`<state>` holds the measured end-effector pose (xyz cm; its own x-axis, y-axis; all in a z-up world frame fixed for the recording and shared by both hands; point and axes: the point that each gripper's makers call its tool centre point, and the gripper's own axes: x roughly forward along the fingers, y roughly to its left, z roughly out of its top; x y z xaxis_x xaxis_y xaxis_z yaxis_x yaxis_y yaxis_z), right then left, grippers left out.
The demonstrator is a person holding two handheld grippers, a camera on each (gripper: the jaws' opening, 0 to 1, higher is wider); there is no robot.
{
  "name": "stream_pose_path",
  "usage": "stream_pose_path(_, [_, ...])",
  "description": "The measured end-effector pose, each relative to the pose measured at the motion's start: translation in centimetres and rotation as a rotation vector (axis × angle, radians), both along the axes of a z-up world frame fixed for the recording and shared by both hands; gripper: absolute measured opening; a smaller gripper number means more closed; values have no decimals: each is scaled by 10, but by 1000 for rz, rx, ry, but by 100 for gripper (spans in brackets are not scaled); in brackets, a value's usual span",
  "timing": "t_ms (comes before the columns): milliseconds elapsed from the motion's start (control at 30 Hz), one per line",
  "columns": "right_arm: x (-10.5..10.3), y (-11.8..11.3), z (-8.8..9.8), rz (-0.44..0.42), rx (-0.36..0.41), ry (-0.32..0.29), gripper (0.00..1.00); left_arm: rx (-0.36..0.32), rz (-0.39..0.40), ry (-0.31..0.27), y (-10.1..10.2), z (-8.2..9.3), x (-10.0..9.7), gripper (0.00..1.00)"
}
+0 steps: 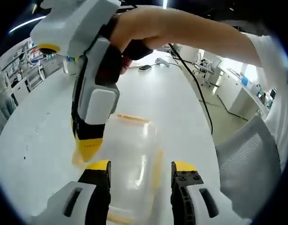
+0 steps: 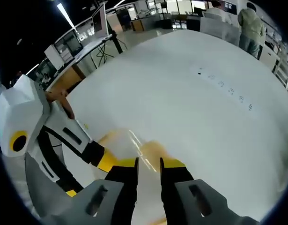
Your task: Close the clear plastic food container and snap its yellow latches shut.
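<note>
Your left tool (image 1: 140,168) has its jaws spread to either side of the clear plastic food container (image 1: 132,159), which lies on the white bench (image 1: 45,140) just ahead of them. In the left gripper view, your right tool (image 1: 90,145) comes down from the upper left, its yellow tip against the container's left edge by a yellow latch (image 1: 78,158). That view also shows a hand (image 1: 144,33) gripping it, a black cable (image 1: 195,84) running along the bench's right edge, and a grey chair (image 1: 249,164) just beyond that edge.

In the right gripper view, your right tool (image 2: 148,164) has its jaws close together but with a narrow gap; blur hides whether they pinch anything. Beyond them the container (image 2: 134,143) is a yellowish smear. Your left tool (image 2: 64,136) enters from the left, touching it. Far across, the bench (image 2: 190,93) lies open, and a person (image 2: 249,26) stands past its far edge.
</note>
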<state>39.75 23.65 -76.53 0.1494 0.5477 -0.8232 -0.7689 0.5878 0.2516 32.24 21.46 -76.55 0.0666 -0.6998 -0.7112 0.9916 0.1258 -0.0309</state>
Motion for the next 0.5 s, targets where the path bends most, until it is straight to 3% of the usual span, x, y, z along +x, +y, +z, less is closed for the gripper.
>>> stream_pose_path(100, [-2, -3, -8, 41, -31, 20, 15, -12, -43, -29, -2, -2, -4, 50])
stream_pose_path(133, [-2, -3, -9, 96, -35, 10, 16, -18, -42, -31, -3, -2, -4, 51])
stream_pose_path(167, [2, 0, -6, 67, -7, 5, 18, -22, -42, -38, -3, -3, -4, 53])
stream_pose_path(233, [-1, 0, -6, 96, -9, 25, 17, -26, -39, -54, -5, -4, -3, 53])
stream_pose_path(333, [-10, 4, -7, 197, -10, 41, 18, 1, -88, -136, -5, -6, -1, 53])
stream_pose_path(433, [-7, 6, -7, 211, -24, 61, 18, 44, -151, -224, -2, -11, -3, 52])
stream_pose_path(500, [-7, 7, -9, 210, -29, 93, 19, 48, -146, -253, -2, -12, -3, 51])
